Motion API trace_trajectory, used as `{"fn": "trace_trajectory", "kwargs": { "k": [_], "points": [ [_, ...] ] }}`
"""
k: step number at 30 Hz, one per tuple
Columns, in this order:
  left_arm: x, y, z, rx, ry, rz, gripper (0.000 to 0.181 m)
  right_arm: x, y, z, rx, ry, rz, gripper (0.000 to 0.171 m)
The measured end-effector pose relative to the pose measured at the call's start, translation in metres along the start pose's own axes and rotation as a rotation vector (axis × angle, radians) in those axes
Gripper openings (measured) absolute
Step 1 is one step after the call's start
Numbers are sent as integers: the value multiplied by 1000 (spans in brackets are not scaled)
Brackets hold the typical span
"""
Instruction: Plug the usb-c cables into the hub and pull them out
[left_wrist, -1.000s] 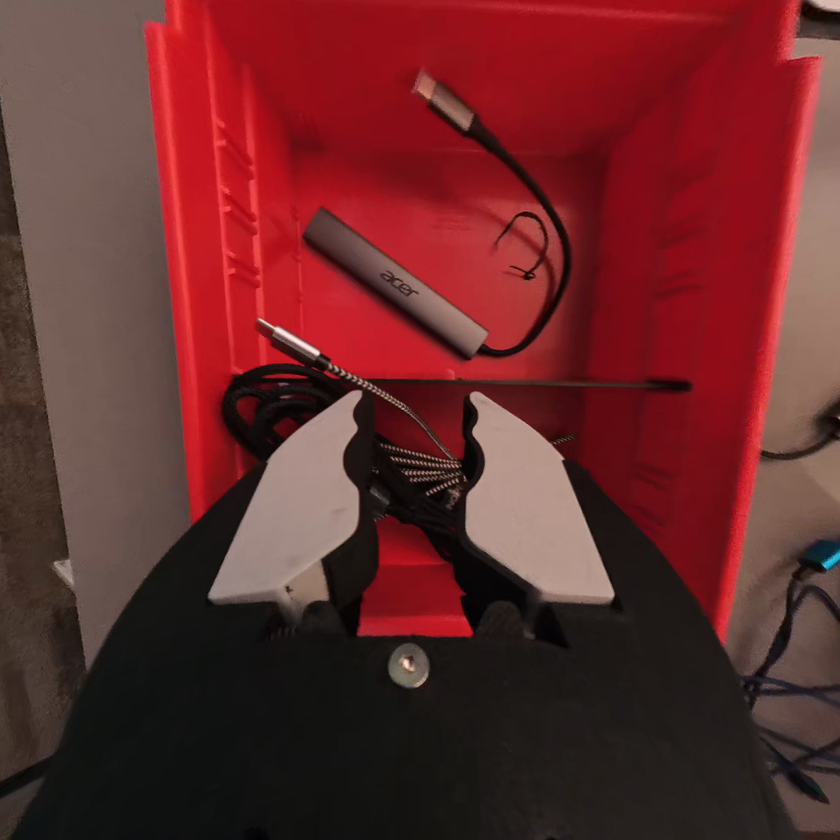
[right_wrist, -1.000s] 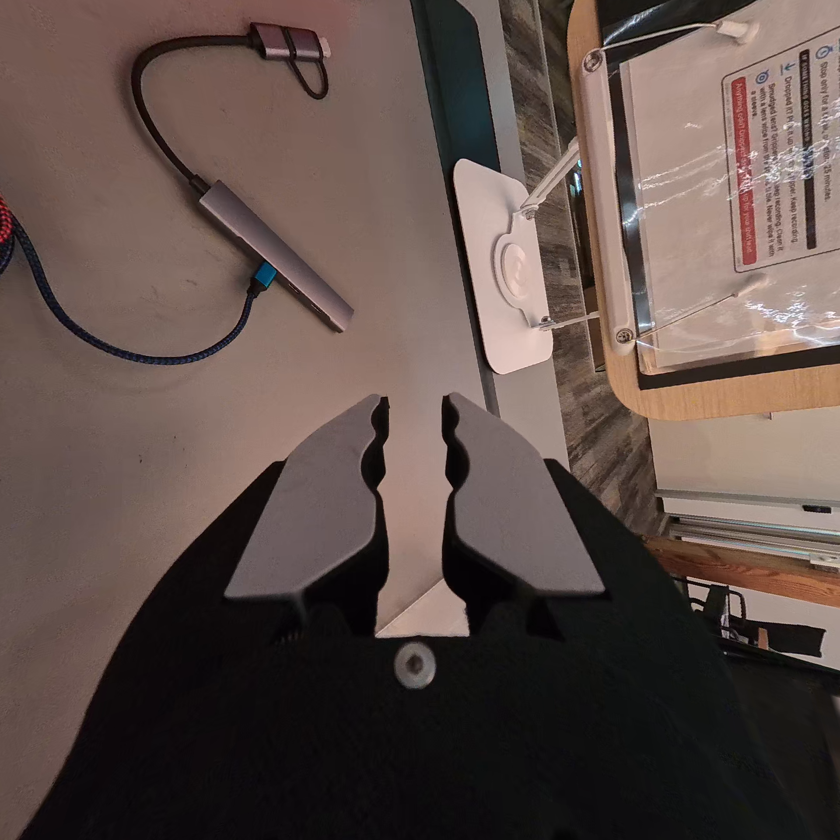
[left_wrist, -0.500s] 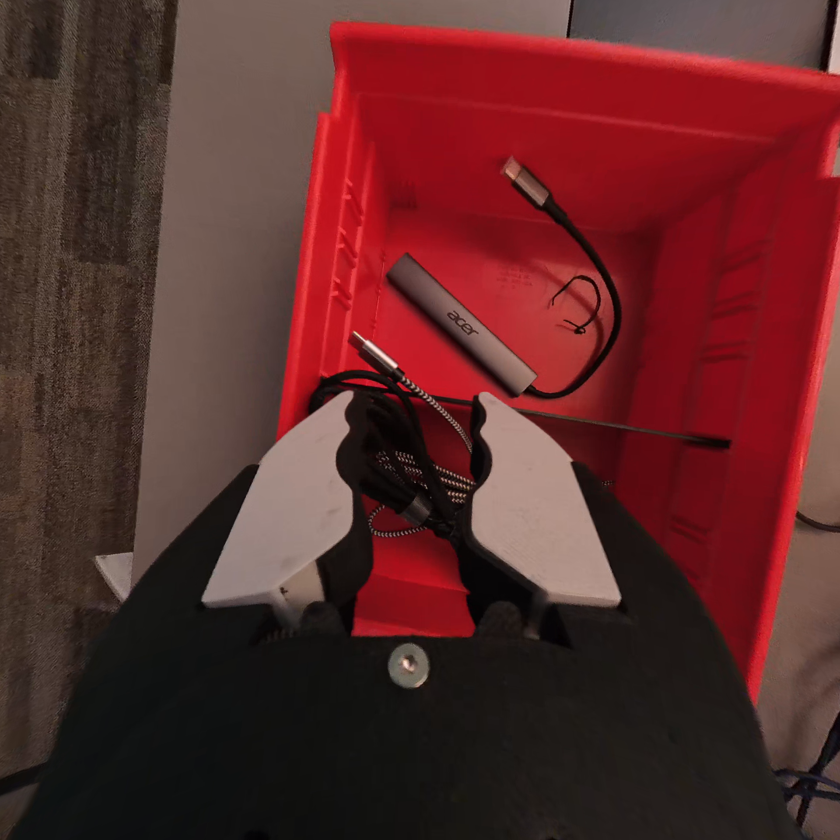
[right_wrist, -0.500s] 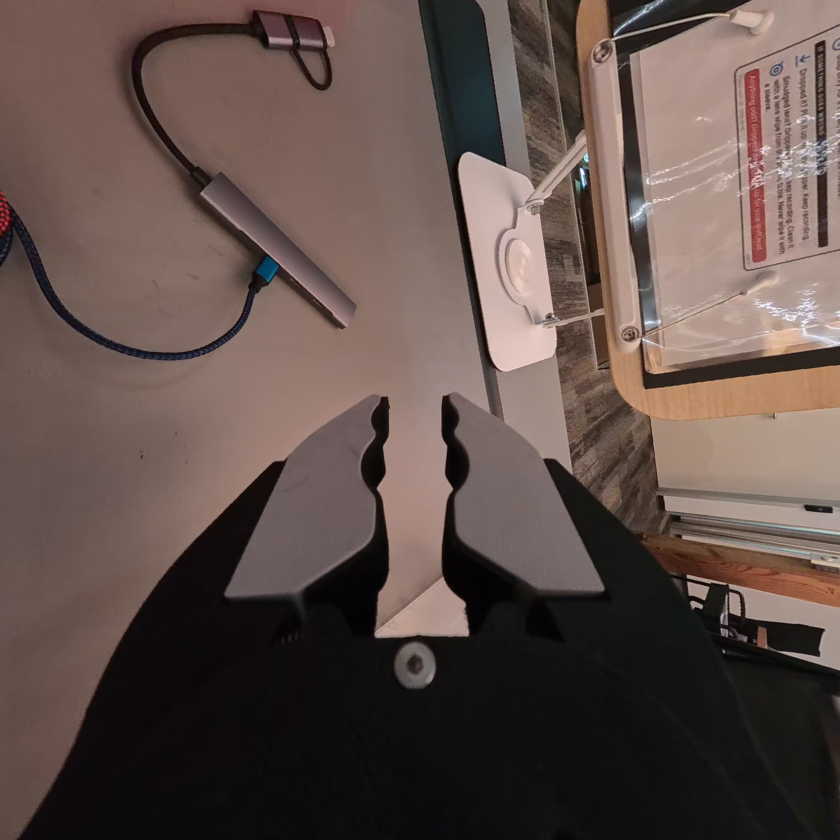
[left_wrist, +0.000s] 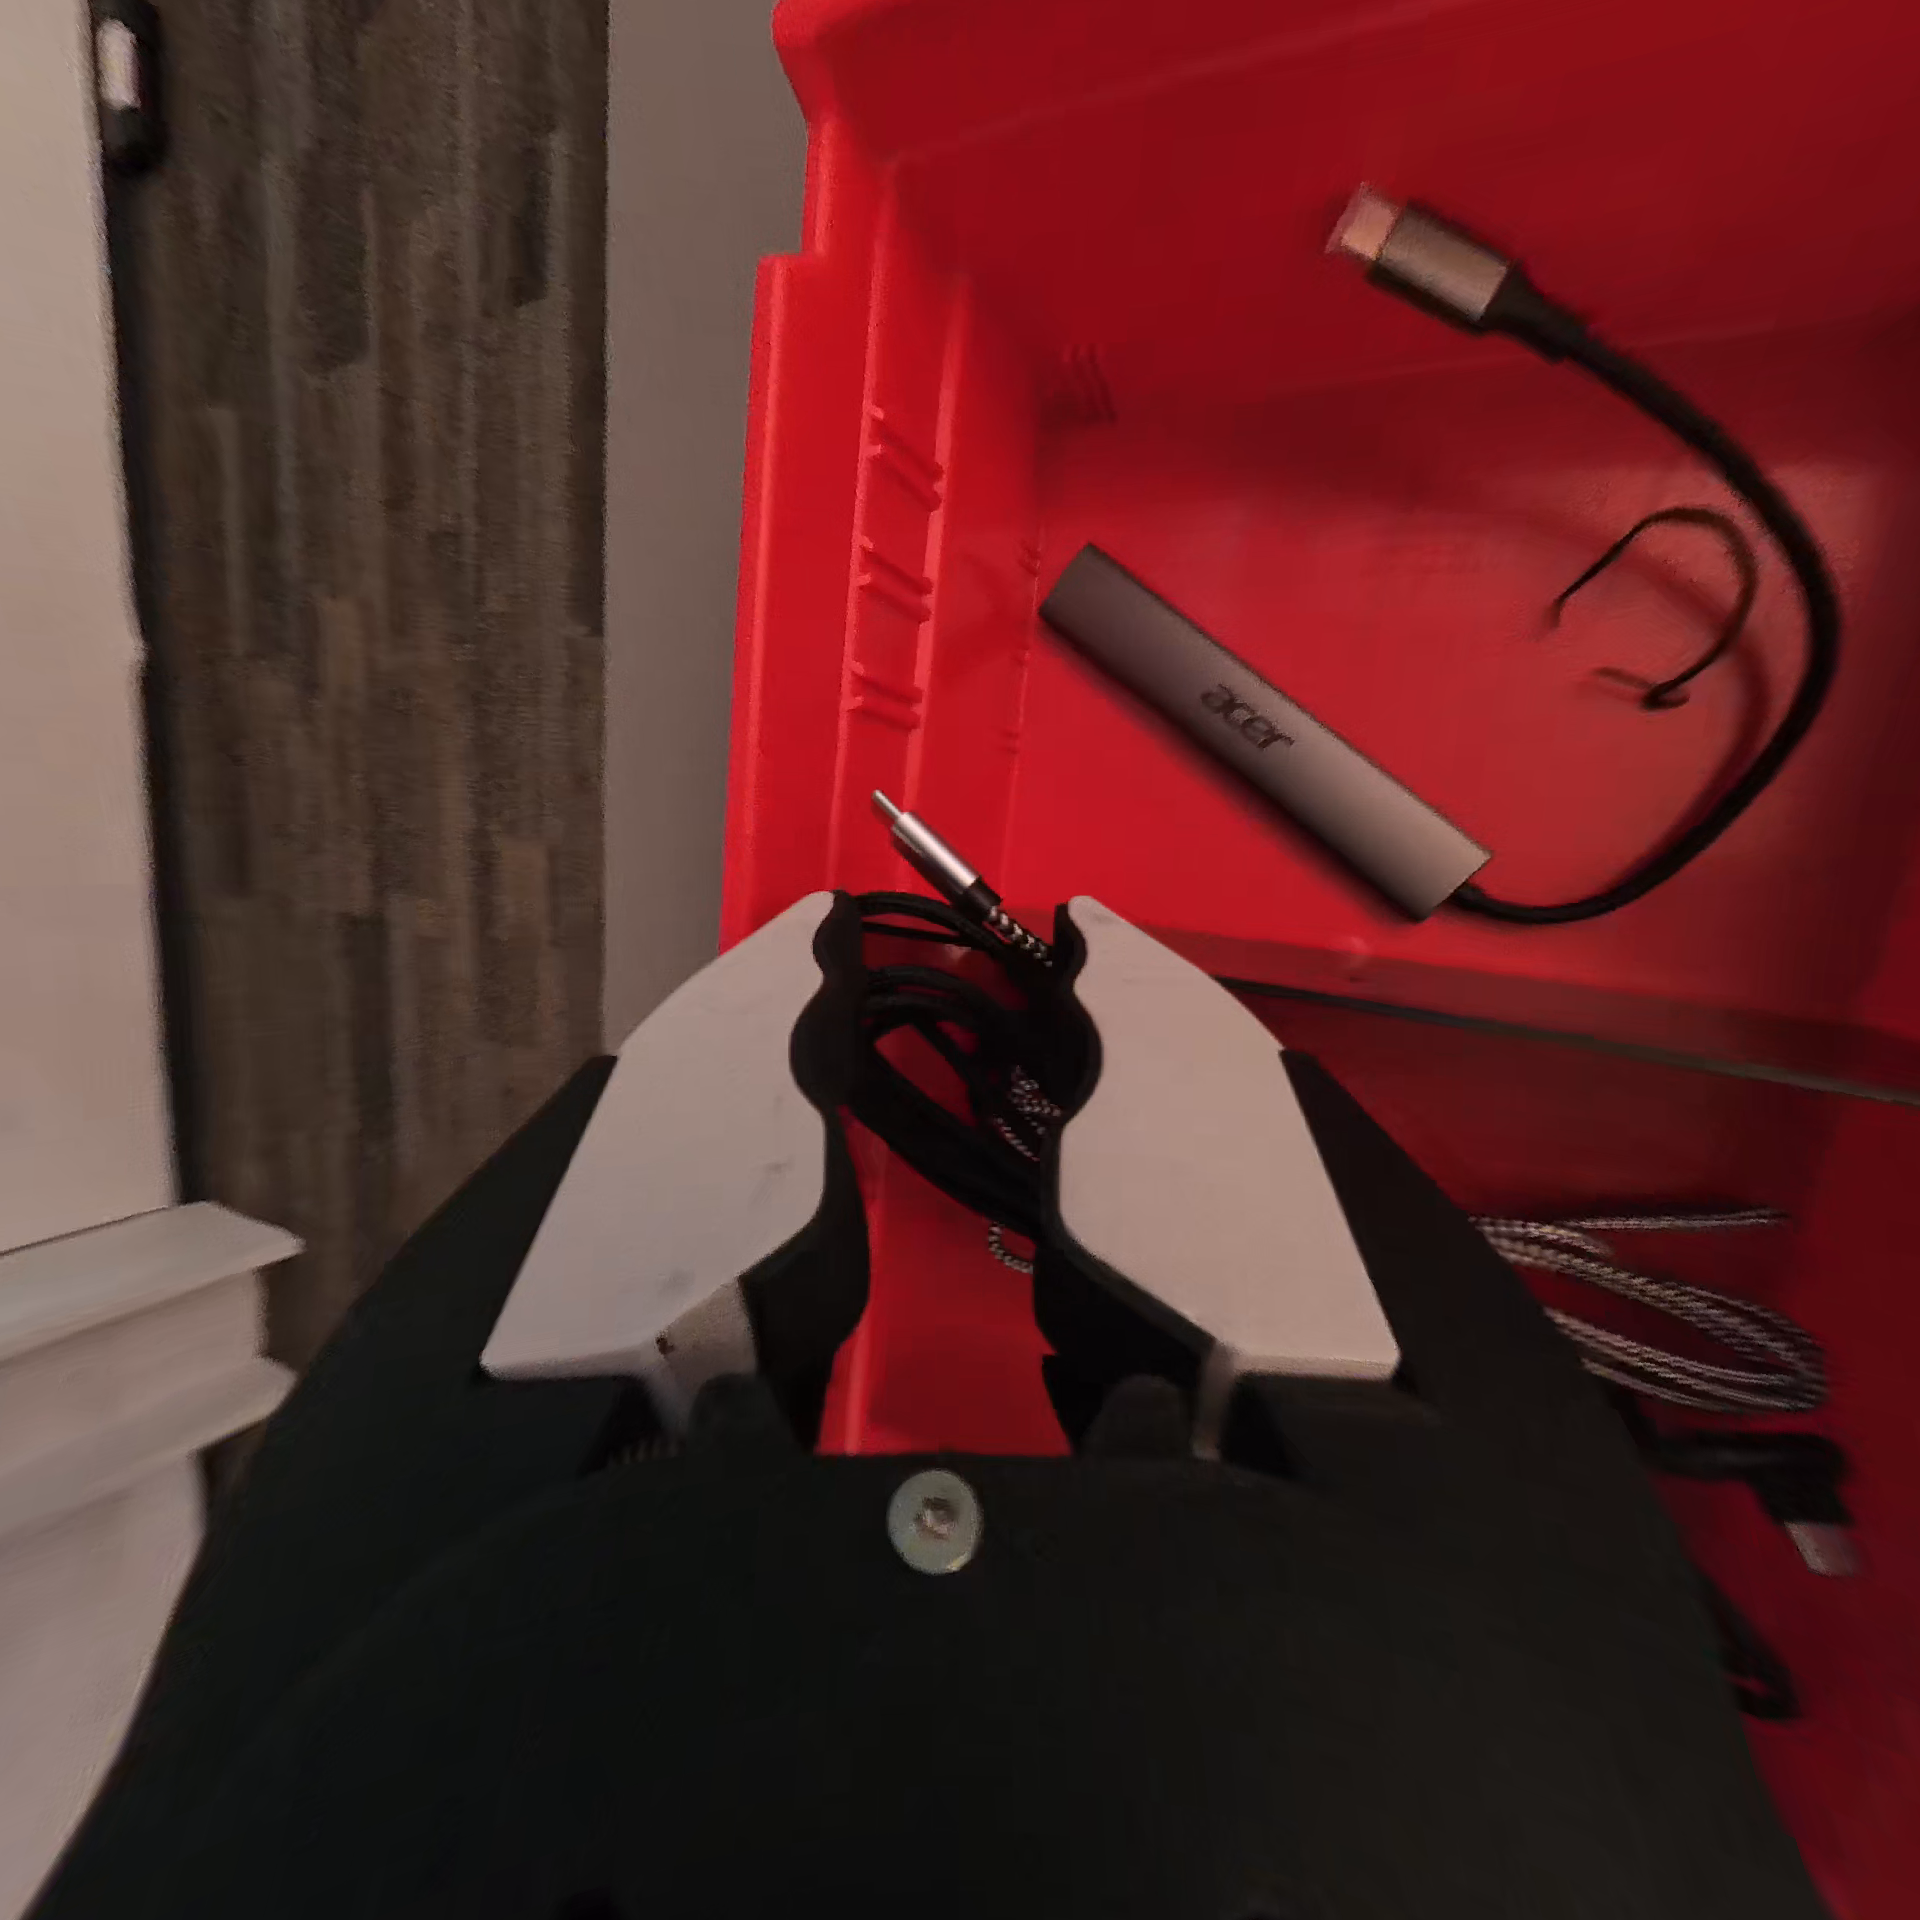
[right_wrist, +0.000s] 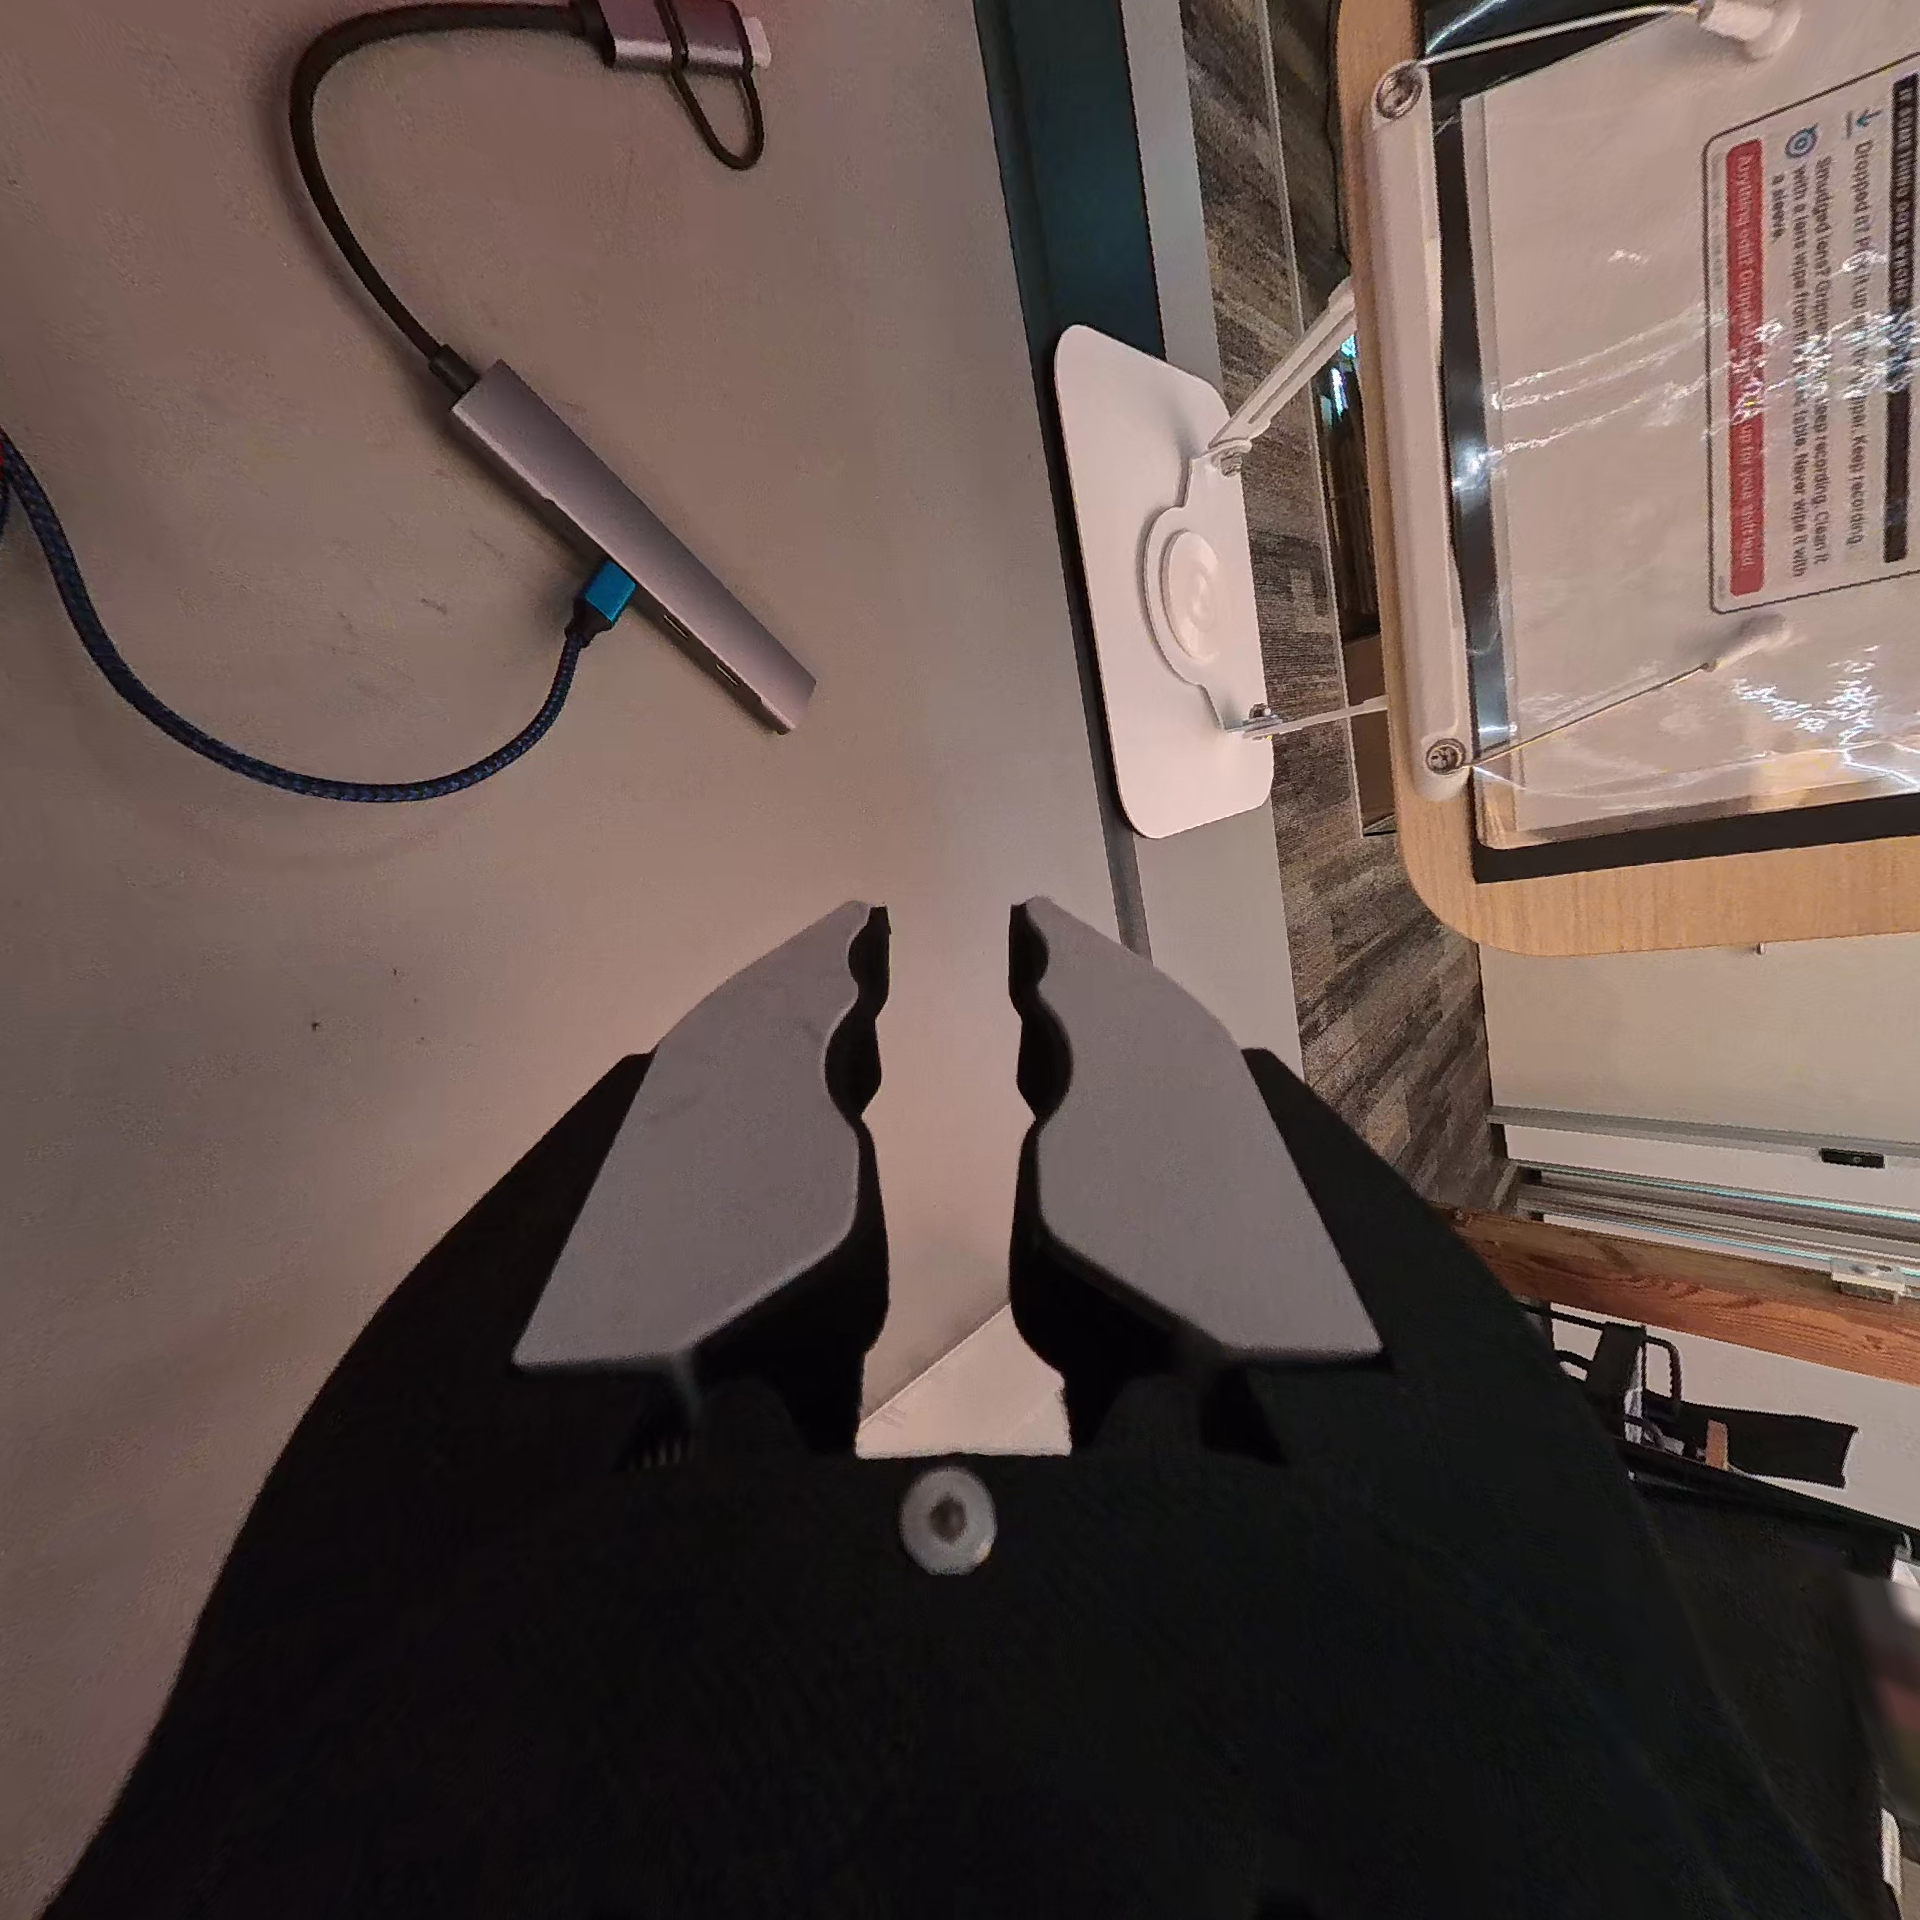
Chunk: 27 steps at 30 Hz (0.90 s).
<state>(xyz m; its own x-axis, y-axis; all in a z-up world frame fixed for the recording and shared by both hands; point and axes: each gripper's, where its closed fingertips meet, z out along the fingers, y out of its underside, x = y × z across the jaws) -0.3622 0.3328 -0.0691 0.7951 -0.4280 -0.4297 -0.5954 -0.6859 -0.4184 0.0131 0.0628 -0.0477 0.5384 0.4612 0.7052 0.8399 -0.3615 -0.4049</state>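
Note:
In the left wrist view a red bin (left_wrist: 1351, 156) holds a grey hub (left_wrist: 1262, 727) with its own black lead and plug (left_wrist: 1423, 255). My left gripper (left_wrist: 951, 914) is inside the bin's near-left corner, jaws open, with a bundle of black and braided cables (left_wrist: 935, 1039) lying between the fingers. A silver USB-C plug (left_wrist: 930, 847) sticks out just past the fingertips. In the right wrist view a second grey hub (right_wrist: 634, 545) lies on the table with a blue cable's plug (right_wrist: 606, 601) in its side. My right gripper (right_wrist: 948, 914) is empty, jaws slightly apart, below and right of that hub.
A thin black divider (left_wrist: 1558, 1023) crosses the bin, with more braided cable (left_wrist: 1662, 1320) coiled on its near side at right. The table edge (right_wrist: 1070, 416) runs right of my right gripper. A white stand base (right_wrist: 1164, 582) and a wooden table with a clear sign holder (right_wrist: 1662, 468) lie beyond it.
My left gripper has moved left and closer into the bin, so the black cable coil now lies between its fingers instead of beside them. The right gripper has barely moved.

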Motion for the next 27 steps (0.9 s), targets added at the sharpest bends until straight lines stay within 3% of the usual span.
{"fn": "trace_trajectory", "kwargs": {
  "k": [6, 9, 15, 21, 27],
  "points": [
    [2, -2, -1, 8, -29, 73, 24, 0, 2, 0, -9, 3, -7, 23],
    [1, -4, -7, 39, -6, 73, 11, 0, 2, 0, -9, 3, -7, 23],
    [-1, -12, -28, 117, 49, 44, 7, -1, 3, 2, -17, 0, -12, 23],
    [5, -24, -58, 239, 154, 13, 5, -2, 5, 3, -26, 3, -18, 23],
    [23, -42, -113, 438, 374, -30, 5, -2, 4, 4, -23, 3, -21, 23]
  ]
}}
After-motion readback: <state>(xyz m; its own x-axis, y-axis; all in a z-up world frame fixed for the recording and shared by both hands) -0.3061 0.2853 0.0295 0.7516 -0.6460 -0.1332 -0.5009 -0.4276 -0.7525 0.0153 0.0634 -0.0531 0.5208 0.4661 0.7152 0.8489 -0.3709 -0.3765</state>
